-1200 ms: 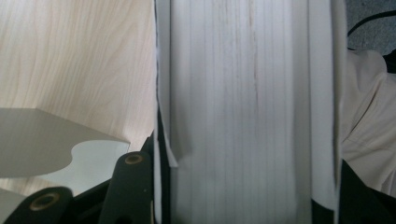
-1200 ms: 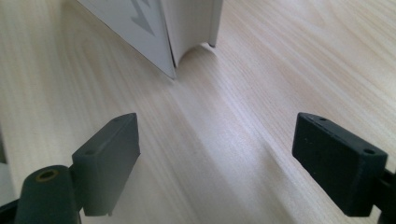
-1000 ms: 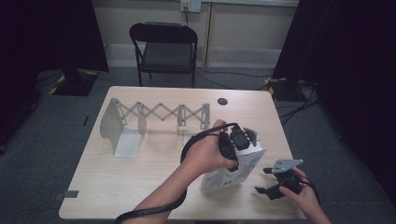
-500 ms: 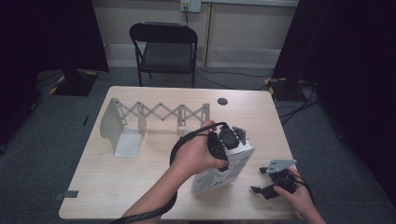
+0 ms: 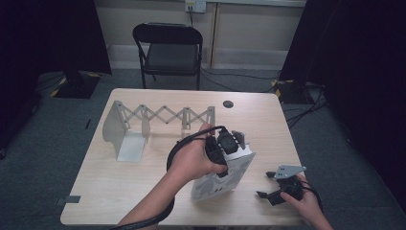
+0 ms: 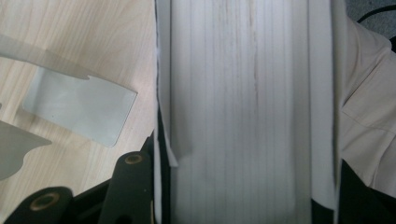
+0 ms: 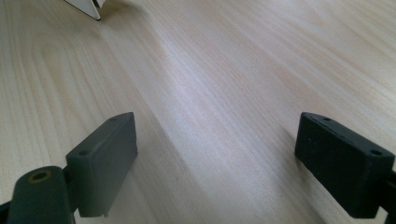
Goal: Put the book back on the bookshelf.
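The left tongs (image 5: 229,152) are clamped on a thick white book (image 5: 221,179), jaws squeezing it from both covers, and in the left tongs' own view the page edges (image 6: 243,112) run straight up between them. A second ago that book stood farther right and nearer upright; now it has swung over, tilted with its top leaning right and its lower corner resting on the bench (image 5: 119,191) just this side of the left tongs. So the book looks to be on its way to the rack, carried leftward a little at a time, with most of the trip still ahead.

The right tongs (image 5: 272,186) sit well off to the right of the book, jaws spread wide with nothing between them but bare bench wood (image 7: 215,93). They've barely shifted, just hovering low near the front edge, apparently on standby.

Now the holder: the expanding grey metal book rack (image 5: 158,117) stands beyond and to the left of the left tongs, its scissor lattice stretched out between two end plates. Nothing in it, not a single volume between those plates. Its near base plate (image 6: 77,105) shows just left of the gripped book. I'd judge the book needs righting before it slots in there.
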`<state>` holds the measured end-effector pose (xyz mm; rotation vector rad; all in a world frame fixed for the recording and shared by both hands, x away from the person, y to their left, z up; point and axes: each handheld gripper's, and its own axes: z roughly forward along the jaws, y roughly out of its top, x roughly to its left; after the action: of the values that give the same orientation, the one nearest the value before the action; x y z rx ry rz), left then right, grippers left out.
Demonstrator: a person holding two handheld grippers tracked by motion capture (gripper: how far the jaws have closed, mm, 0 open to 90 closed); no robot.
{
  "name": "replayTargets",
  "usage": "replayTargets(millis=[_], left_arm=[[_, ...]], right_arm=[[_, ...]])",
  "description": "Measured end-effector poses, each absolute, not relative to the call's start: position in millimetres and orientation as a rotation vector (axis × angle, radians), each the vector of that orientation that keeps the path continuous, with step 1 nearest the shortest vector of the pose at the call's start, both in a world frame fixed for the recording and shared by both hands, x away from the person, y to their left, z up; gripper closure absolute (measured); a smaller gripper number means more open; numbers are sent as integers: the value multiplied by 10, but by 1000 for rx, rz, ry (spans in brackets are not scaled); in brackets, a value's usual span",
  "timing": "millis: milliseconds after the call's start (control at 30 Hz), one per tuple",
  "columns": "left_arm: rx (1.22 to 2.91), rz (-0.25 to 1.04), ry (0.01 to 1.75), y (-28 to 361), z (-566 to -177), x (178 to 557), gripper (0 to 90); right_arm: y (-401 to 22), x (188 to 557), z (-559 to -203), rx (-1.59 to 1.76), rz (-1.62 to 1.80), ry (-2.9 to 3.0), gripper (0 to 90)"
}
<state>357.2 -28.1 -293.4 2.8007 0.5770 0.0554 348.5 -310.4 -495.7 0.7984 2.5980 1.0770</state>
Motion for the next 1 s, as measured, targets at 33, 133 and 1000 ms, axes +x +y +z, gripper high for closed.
replayTargets(millis=[33, 133, 1000], left_arm=[[2806, 54, 566, -274, -2930, 3576, 532], [2797, 37, 589, -249, -2927, 3574, 532], [2790, 16, 666, 21, -2922, 3603, 531]], right_arm=[[-3107, 3482, -4961, 799, 1083, 2592, 123], [-3123, 3475, -4986, 801, 1115, 2568, 124], [-3121, 3477, -4987, 804, 1116, 2567, 123]])
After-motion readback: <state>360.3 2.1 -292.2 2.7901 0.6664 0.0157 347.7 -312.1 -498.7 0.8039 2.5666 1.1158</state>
